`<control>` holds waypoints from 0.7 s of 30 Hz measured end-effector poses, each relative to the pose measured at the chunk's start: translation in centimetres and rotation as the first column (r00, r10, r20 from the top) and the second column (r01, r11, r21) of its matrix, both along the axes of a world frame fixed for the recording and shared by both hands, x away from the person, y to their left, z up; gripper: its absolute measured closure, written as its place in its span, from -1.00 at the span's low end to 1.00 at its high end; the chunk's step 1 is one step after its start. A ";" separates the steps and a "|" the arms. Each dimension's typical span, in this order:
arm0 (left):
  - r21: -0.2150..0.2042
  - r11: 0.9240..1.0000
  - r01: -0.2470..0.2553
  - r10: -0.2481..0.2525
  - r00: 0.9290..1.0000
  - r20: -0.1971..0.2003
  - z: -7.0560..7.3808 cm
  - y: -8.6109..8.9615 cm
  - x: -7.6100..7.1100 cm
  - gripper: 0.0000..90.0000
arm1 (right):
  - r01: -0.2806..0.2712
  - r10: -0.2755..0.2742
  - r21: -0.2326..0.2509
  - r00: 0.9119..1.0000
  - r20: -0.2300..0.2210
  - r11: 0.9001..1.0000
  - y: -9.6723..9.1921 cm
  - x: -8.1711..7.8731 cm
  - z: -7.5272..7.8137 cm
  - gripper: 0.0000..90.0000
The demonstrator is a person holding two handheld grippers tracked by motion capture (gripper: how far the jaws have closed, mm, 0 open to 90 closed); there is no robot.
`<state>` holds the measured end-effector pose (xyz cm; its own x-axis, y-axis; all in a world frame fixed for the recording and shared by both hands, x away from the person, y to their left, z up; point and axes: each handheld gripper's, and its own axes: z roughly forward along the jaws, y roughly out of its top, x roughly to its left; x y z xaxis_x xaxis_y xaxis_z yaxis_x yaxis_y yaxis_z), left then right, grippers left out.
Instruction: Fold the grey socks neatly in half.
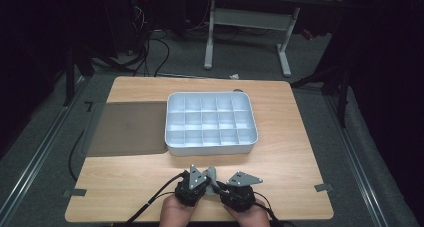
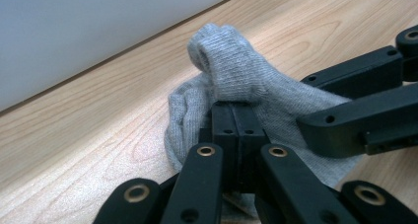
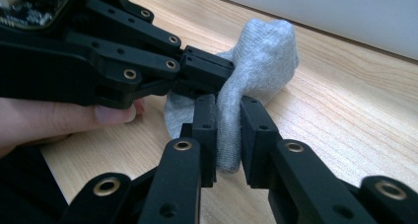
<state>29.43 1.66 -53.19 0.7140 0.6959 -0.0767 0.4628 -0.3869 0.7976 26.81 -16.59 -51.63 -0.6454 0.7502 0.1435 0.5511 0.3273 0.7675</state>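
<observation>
We hold a soft grey ribbed-knit sock, bunched into a rounded lump, on the pale wood-grain table just before the white plastic compartment tray. Our left gripper has its matte black jaws pressed tight together on the fabric; our right gripper pinches a narrow fold between jaws that stand slightly apart. The gripper views show the knit weave; the high view shows the tray's grid and a dark mat beside it.
</observation>
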 end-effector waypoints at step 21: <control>-0.006 1.000 0.004 -0.004 1.000 -0.006 0.0 0.1 0.1 1.00 | 0.145 -0.144 -0.054 0.989 0.015 0.988 -2.5 1.7 -0.4 0.74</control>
